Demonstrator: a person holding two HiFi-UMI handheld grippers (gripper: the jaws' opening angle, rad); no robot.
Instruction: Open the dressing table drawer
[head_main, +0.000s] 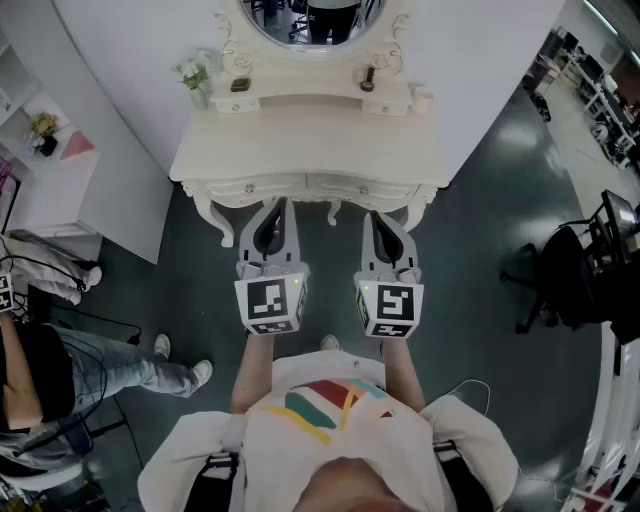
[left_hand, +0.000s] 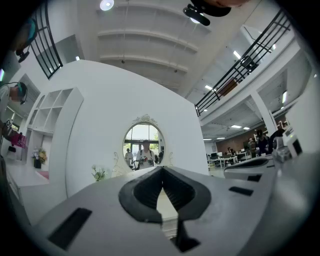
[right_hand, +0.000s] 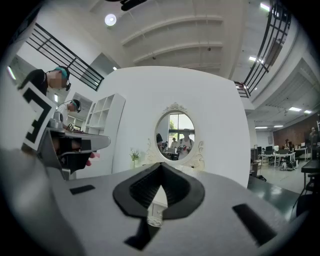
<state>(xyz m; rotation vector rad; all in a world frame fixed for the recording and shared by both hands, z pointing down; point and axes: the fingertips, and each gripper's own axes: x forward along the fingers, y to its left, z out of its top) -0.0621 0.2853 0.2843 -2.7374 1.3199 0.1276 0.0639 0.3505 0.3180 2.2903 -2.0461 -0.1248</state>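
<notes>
A cream dressing table (head_main: 300, 150) with an oval mirror (head_main: 310, 25) stands against the white wall ahead. Two drawers sit side by side in its front rail, the left drawer (head_main: 250, 187) and the right drawer (head_main: 365, 189), each with a small knob, and both look closed. My left gripper (head_main: 275, 205) is held just short of the left drawer, apart from it. Its jaws are shut with nothing between them, as the left gripper (left_hand: 162, 168) shows in its own view. My right gripper (head_main: 381, 215) hovers before the right drawer, also shut and empty. In the right gripper (right_hand: 161, 165) view the mirror (right_hand: 176, 132) lies straight ahead.
On the tabletop stand a small flower vase (head_main: 197, 80), two little dark items and a cup (head_main: 422, 98). A seated person (head_main: 110, 365) is at the left beside a white shelf unit (head_main: 50, 160). A black office chair (head_main: 560, 280) stands on the dark floor at right.
</notes>
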